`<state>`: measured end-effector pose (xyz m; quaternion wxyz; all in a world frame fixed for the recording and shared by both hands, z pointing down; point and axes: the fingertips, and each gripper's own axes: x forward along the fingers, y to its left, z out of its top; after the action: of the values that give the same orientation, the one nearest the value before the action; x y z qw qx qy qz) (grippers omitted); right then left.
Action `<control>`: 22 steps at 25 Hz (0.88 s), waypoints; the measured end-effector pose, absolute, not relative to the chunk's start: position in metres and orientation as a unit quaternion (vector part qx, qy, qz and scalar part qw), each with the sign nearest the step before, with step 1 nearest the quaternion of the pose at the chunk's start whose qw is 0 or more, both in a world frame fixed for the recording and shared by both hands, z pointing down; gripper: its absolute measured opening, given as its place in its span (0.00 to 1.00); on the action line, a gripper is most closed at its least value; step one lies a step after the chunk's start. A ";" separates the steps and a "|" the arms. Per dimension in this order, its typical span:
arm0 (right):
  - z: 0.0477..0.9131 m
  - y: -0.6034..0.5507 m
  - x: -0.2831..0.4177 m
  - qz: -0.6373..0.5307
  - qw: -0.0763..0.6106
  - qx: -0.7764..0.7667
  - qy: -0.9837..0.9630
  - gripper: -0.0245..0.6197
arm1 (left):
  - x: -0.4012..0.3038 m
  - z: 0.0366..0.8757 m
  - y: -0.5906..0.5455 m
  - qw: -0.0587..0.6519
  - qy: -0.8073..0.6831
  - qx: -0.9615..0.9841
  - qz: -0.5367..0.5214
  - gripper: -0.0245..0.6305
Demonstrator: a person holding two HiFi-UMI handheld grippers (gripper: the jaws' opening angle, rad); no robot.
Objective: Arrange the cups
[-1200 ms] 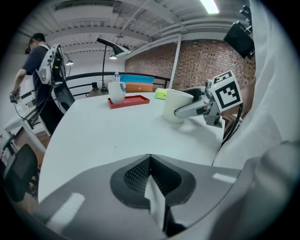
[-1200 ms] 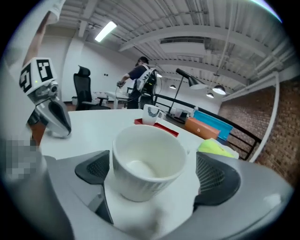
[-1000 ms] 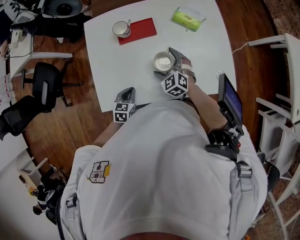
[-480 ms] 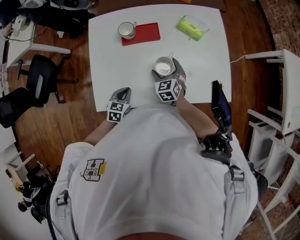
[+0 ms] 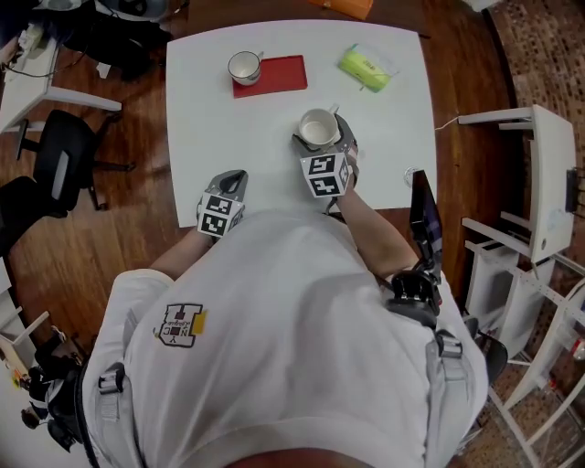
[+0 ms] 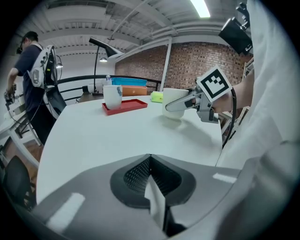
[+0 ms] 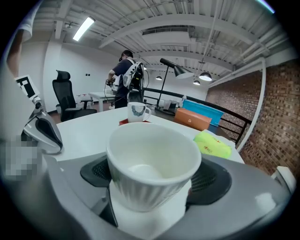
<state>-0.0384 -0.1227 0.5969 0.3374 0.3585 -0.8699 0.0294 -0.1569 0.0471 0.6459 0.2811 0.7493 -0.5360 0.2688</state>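
Observation:
A white ribbed cup [image 5: 316, 126] stands near the middle of the white table [image 5: 201, 119]. My right gripper [image 5: 322, 137] reaches it from the near side. Its jaws have just been closing and now press both sides of the cup [image 7: 152, 159]. A second white cup [image 5: 244, 67] with a handle stands at the left end of a red tray [image 5: 283, 73] at the far side. My left gripper [image 5: 233, 179] rests shut and empty at the table's near edge, left of the right one. The left gripper view shows its shut jaws, the gripped cup [image 6: 173, 110] and the far cup [image 6: 112, 96].
A green pack [image 5: 366, 66] lies at the far right of the table and an orange box [image 5: 343, 7] at its far edge. A black office chair [image 5: 55, 169] stands left of the table, white shelving [image 5: 548, 183] to the right. A person [image 7: 126, 70] stands in the background.
The right gripper's jaws have closed onto the white cup and the gripper has rolled a little. The left gripper has stayed at the table's near edge.

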 end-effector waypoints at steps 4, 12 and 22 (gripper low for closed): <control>0.578 -0.150 -0.052 0.012 0.329 0.360 -0.873 0.78 | -0.161 0.654 0.042 0.289 -0.533 0.752 0.258 0.04; 0.548 -0.216 -0.093 0.002 0.306 0.351 -0.885 0.78 | -0.156 0.649 0.035 0.269 -0.512 0.777 0.250 0.04; 0.558 -0.265 -0.150 0.003 0.291 0.333 -0.897 0.78 | -0.158 0.651 0.034 0.247 -0.513 0.785 0.246 0.04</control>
<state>-0.1502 -0.2654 0.5581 0.2912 0.3329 -0.8969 0.0033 -0.1581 0.0338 0.6505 0.2469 0.7849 -0.5125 0.2455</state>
